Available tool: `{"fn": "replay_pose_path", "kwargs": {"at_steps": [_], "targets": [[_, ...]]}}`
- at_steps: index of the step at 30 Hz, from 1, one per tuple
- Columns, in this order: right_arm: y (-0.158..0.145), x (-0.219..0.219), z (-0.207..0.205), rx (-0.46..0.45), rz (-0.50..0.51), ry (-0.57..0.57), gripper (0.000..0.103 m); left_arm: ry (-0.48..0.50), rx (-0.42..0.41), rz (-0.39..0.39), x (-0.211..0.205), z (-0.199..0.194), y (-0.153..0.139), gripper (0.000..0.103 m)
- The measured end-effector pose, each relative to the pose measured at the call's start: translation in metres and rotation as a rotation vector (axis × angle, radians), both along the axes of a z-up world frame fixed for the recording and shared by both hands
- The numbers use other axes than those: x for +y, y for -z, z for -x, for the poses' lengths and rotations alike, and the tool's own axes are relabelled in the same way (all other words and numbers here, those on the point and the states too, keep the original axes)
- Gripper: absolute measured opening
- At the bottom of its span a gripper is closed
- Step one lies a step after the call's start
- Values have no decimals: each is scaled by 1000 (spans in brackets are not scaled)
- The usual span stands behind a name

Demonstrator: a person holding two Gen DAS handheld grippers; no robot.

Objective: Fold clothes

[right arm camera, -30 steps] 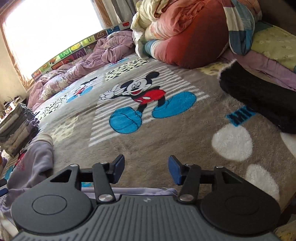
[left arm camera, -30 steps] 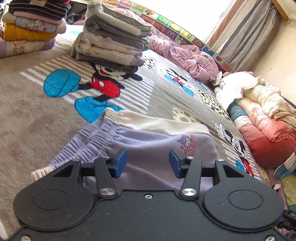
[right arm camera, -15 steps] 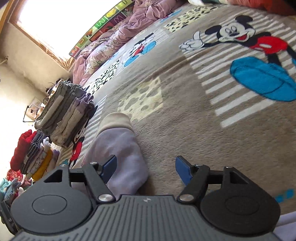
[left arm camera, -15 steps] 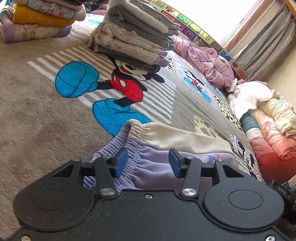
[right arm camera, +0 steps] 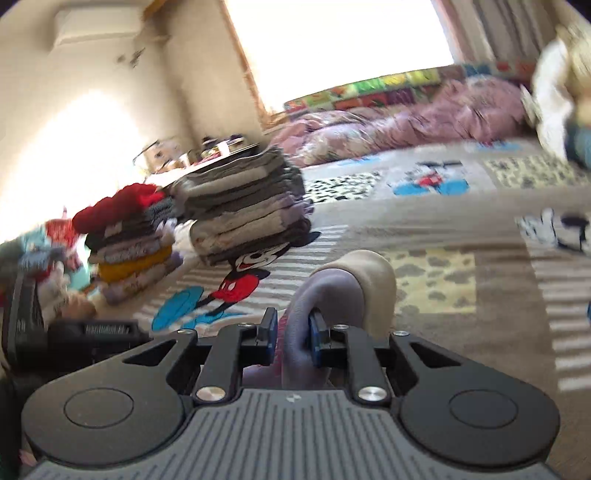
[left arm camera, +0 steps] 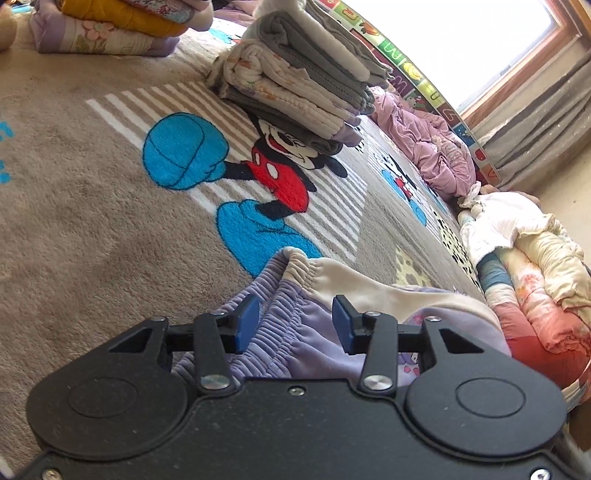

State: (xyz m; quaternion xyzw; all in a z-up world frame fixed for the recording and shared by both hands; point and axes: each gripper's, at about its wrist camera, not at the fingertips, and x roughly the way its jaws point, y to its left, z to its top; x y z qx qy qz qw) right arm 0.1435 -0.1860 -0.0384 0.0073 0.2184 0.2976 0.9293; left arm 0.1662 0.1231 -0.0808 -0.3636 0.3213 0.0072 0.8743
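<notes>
My left claw (left arm camera: 293,321) sits wide open, its blue pads either side of the gathered elastic waistband of the small lilac trousers with a cream inner band (left arm camera: 317,295), not pinching anything. The garment lies on the grey-brown plush blanket printed with a cartoon mouse (left arm camera: 92,221), directly ahead of that claw, with a small cartoon print visible on its fabric near my right-hand finger.

My right claw (right arm camera: 291,330) is nearly closed, clamped on a rolled fold of the same lilac trousers (right arm camera: 332,291); the cream band curls up just beyond the pads. This view is blurred.

Further back on the blanket stands a tall stack of folded grey, white and lilac clothes (left arm camera: 295,81), resting over the mouse's head. A second stack with a mustard-yellow piece and a floral one (left arm camera: 107,26) sits left of it. Along the far edge lie a crumpled pink quilt (left arm camera: 432,147) and a heap of rolled bedding in cream, pink and red (left arm camera: 535,280).
</notes>
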Motion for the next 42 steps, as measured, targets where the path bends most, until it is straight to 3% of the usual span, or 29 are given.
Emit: {"fn": "replay_pose_path", "kwargs": {"at_steps": [3,6,8,12,14,17,20,24,26,28,31,32,35,42], "targets": [[12,44,40,-107,282,-208,20,-31,4,44,7,2,2,42],[35,80,76,-126,499,-397,20,-33,5,53,8,3,2,42],[41,92,95,-136,555,-463,21,-31,6,52,8,4,1,42],[20,76,104,-115,424,-418,27,-30,6,55,8,4,1,42],[4,48,90,-78,282,-288,36,-29,8,50,7,3,2,42],[-6,-5,49,25,85,10,54,-28,10,39,5,2,3,42],[-3,-39,13,123,6,202,56,-26,12,34,4,2,4,42],[19,-66,-28,321,-196,276,58,-24,14,29,3,1,5,43],[28,-61,-37,355,-219,264,60,-21,15,28,3,0,5,43],[31,-45,-41,344,-222,235,56,-19,16,34,4,0,6,43],[25,-28,-52,294,-235,228,14,-18,17,45,6,-1,6,43],[20,-27,-55,271,-244,235,11,-17,18,49,6,-1,6,43],[-1,-33,-55,204,-262,256,8,-16,19,61,8,-2,7,43],[-44,-41,-57,120,-125,320,8,16,17,75,3,-2,7,43]]}}
